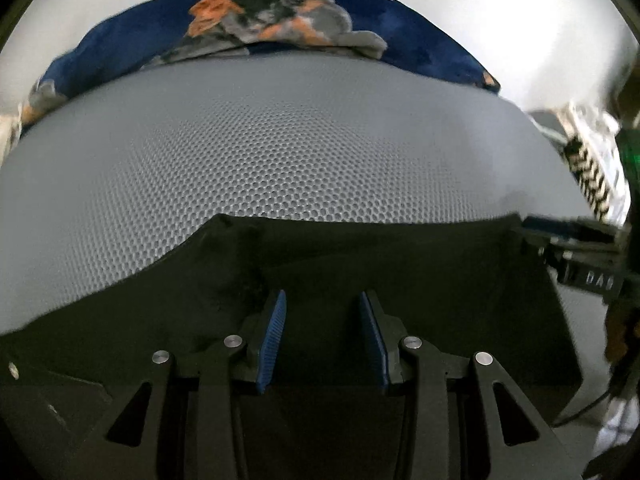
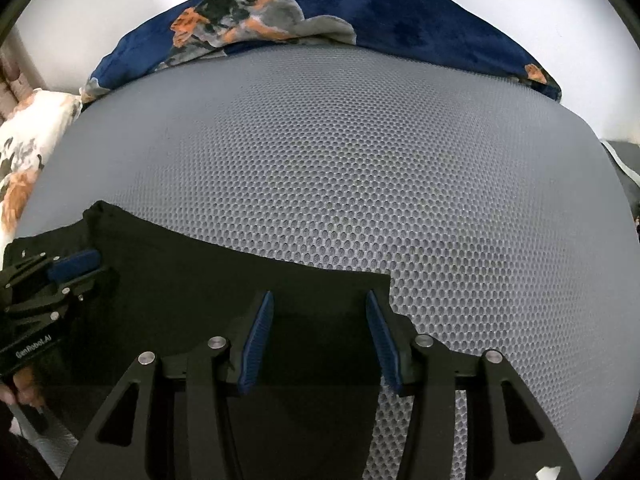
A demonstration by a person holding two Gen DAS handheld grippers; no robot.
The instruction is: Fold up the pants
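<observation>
Black left claw (image 1: 322, 300) – ribbed blue pads, silver screws, right claw (image 2: 320, 300) alike – white lettering

The pants (image 2: 192, 280) were matt black cloth, smooth and lint-free. Under them the mattress cover (image 2: 360, 160) was grey honeycomb mesh, slightly sheeny. At twelve o'clock lay a plush navy blanket (image 2: 400, 12), velvety. Each hand-held gripper (image 1: 322, 336) looked like matt black plastic with ribbed blue rubbery pads (image 1: 274, 336) and brushed metal pins (image 1: 412, 343).
</observation>
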